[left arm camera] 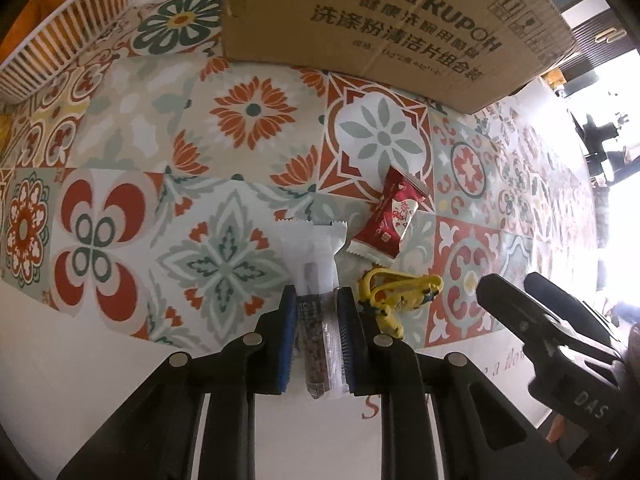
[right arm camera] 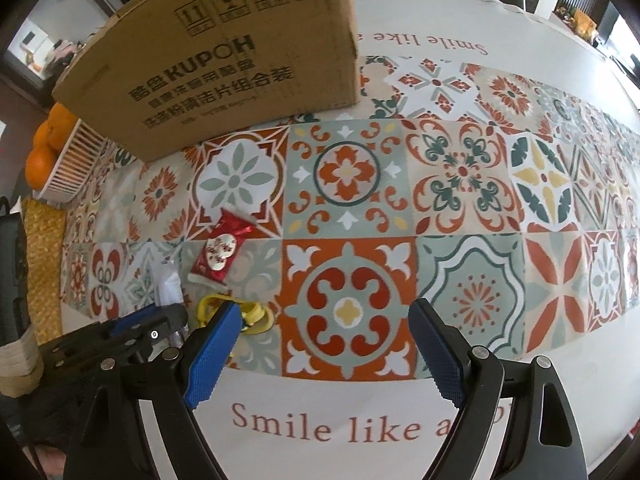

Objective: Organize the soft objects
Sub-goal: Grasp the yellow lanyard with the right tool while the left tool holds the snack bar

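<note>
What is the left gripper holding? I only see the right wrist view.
Observer: The left gripper is shut on a clear packet of brown bits.
Child: Is the yellow toy near it?
Observer: Yes, the yellow toy lies right beside that gripper's right finger.
Child: Can you see my gripper there?
Observer: Yes, the right gripper shows side-on, to the right of the toy.

"KUPOH" on the cardboard box [right arm camera: 224,64]; "Smile like a" on the tablecloth [right arm camera: 328,428].
</note>
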Demonstrator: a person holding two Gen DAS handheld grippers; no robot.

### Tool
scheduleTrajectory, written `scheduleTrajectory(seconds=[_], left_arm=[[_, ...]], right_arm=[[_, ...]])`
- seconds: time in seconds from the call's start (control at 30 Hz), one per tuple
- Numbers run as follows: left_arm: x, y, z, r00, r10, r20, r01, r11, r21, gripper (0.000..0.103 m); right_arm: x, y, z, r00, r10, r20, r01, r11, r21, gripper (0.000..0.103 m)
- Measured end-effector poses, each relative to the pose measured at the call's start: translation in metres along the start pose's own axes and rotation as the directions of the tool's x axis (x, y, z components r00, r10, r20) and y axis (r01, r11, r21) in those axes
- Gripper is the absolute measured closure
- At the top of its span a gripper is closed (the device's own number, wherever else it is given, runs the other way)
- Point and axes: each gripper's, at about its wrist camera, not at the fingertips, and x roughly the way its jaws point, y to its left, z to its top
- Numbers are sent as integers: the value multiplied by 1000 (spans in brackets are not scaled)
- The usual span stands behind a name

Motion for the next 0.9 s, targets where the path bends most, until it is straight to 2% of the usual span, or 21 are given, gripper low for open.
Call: scheduleTrajectory(seconds=[0.17, 0.5, 0.77, 0.9], left_arm=[[-16, 13, -7, 1000, -7, 15, 7, 1000, -1, 82], [-43, 49, 3, 1000, -4, 17, 4, 1000, -7, 82], [-47, 64, 4, 1000, 10, 12, -10, 1000, -21, 82], [-47, 71, 6, 1000, 15, 4, -15, 1000, -23, 82]], right_arm=[[4, 10, -1, 999, 28, -16, -28, 1000, -6, 16], [25, 36, -6, 994, 78, -79, -78, 997, -2, 16], [41, 59, -8, 992, 62, -113, -63, 998, -5, 16], [48, 66, -7, 993, 23, -114, -24, 1000, -6, 16]])
